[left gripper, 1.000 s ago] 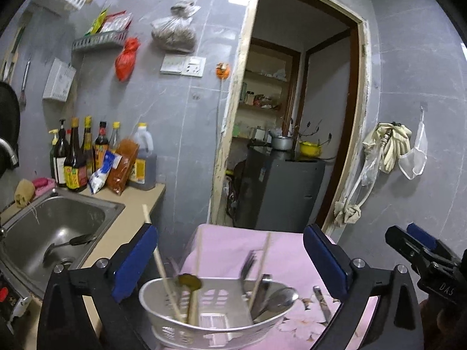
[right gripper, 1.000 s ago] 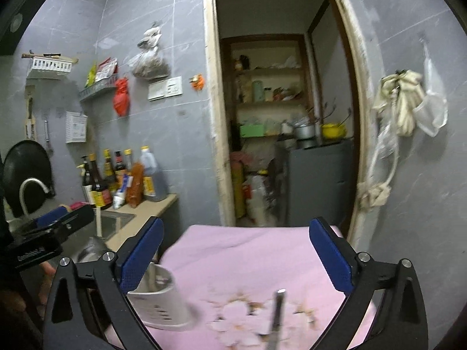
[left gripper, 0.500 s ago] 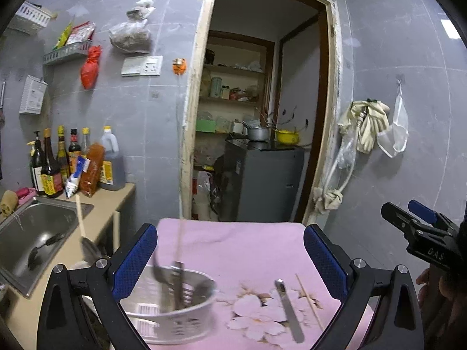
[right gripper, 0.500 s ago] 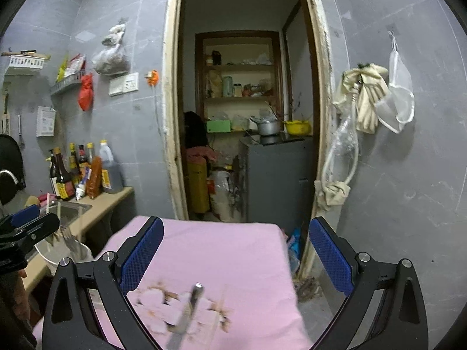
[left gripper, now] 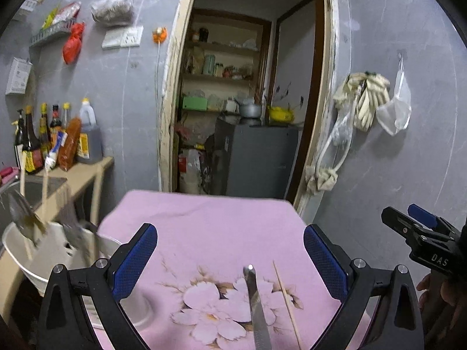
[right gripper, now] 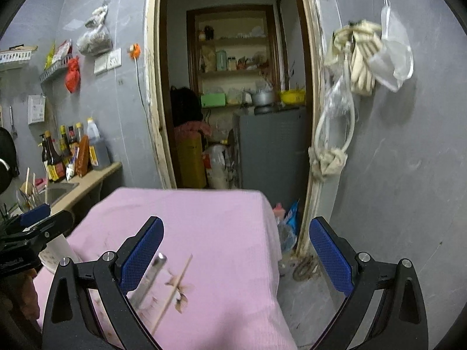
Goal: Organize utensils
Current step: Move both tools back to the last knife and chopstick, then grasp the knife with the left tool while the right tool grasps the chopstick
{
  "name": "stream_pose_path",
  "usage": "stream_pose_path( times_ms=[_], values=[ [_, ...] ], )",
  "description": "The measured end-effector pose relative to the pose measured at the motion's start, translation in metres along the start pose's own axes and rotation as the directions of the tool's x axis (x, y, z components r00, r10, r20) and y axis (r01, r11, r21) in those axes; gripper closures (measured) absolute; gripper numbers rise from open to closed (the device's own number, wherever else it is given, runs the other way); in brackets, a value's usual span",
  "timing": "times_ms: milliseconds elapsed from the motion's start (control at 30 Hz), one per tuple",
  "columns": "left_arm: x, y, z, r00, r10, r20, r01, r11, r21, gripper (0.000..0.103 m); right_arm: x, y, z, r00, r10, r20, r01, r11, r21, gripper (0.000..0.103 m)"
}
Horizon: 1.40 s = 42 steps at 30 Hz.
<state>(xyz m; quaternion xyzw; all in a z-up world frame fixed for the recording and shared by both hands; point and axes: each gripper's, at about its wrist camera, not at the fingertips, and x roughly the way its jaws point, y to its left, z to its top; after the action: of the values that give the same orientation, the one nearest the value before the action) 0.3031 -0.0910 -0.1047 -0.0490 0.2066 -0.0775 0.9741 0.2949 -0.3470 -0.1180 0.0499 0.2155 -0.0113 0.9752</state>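
1. Both jaw pairs stand wide apart and hold nothing: the left gripper and the right gripper each show two blue pads with open space between them.

2. To the left of the left jaws, just beside its left finger, stands the white basket. It already carries several utensils standing up: a spoon or ladle, a fork and some wooden chopsticks. They are blurred, so I cannot count them.

3. Between the left jaws, a little toward its right finger, lies a flat metal utensil handle on the pink cloth. I cannot tell whether it is a knife or a spoon, because its far part is cut off by the frame edge.

4. Just to the right of this handle lies a single chopstick, near to it but not touching.

5. In the right wrist view the same two pieces lie close to the left finger of the right jaws, not centred between them.

6. My judgement of the step: part of the sorting is done, and two pieces remain on the cloth.

7. The next move seems to ask one gripper to come down over a thin, flat piece, to centre it between the pads and to close firmly, then to carry it left into the basket.
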Motion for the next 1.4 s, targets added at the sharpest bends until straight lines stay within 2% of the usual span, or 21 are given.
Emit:
stream_pose_path(
  times_ms=[200, 267, 333, 567, 733, 833, 967, 1200, 1300, 1400],
  values=[
    [0.038, -0.003, -0.018, 0.993, -0.001, -0.12, 0.002, 1.0, 0.008, 0.002, 0.042, -0.009, -0.031, 0.989, 0.047, -0.143, -0.045, 0.999, 0.011, 0.005],
    [0.052, -0.002, -0.024, 0.986, -0.006, -0.164, 0.007, 1.0, 0.006, 0.006, 0.055, -0.006, -0.043, 0.978, 0.068, -0.196, -0.068, 0.998, 0.009, 0.005],
    [0.062, 0.0, -0.029, 0.98, -0.017, -0.199, 0.018, 1.0, 0.005, 0.014, 0.066, -0.001, -0.054, 0.966, 0.096, -0.24, -0.096, 0.995, 0.012, 0.006],
    [0.089, 0.013, -0.052, 0.954, -0.044, -0.297, 0.034, 0.999, -0.039, 0.03, 0.092, 0.03, -0.081, 0.918, 0.193, -0.347, -0.205, 0.979, 0.001, 0.043],
    [0.1, 0.017, -0.063, 0.939, -0.06, -0.339, 0.047, 0.998, -0.047, 0.044, 0.103, 0.053, -0.094, 0.886, 0.235, -0.401, -0.261, 0.965, -0.013, 0.051],
    [0.104, 0.017, -0.067, 0.93, -0.081, -0.36, 0.065, 0.996, -0.058, 0.053, 0.107, 0.061, -0.1, 0.871, 0.229, -0.434, -0.273, 0.961, -0.042, 0.059],
    [0.109, 0.015, -0.069, 0.915, -0.116, -0.386, 0.096, 0.993, -0.07, 0.061, 0.107, 0.062, -0.105, 0.855, 0.22, -0.471, -0.278, 0.959, -0.058, 0.06],
    [0.115, 0.008, -0.071, 0.893, -0.159, -0.422, 0.141, 0.987, -0.074, 0.066, 0.091, 0.05, -0.103, 0.871, 0.117, -0.478, -0.217, 0.963, -0.158, 0.06],
    [0.12, 0.001, -0.073, 0.876, -0.179, -0.449, 0.171, 0.984, -0.059, 0.066, 0.086, 0.036, -0.099, 0.87, 0.107, -0.481, -0.196, 0.971, -0.138, 0.06],
    [0.126, -0.008, -0.077, 0.853, -0.186, -0.488, 0.192, 0.981, -0.039, 0.069, 0.087, 0.02, -0.095, 0.867, 0.142, -0.477, -0.206, 0.975, -0.084, 0.06]
  ],
)
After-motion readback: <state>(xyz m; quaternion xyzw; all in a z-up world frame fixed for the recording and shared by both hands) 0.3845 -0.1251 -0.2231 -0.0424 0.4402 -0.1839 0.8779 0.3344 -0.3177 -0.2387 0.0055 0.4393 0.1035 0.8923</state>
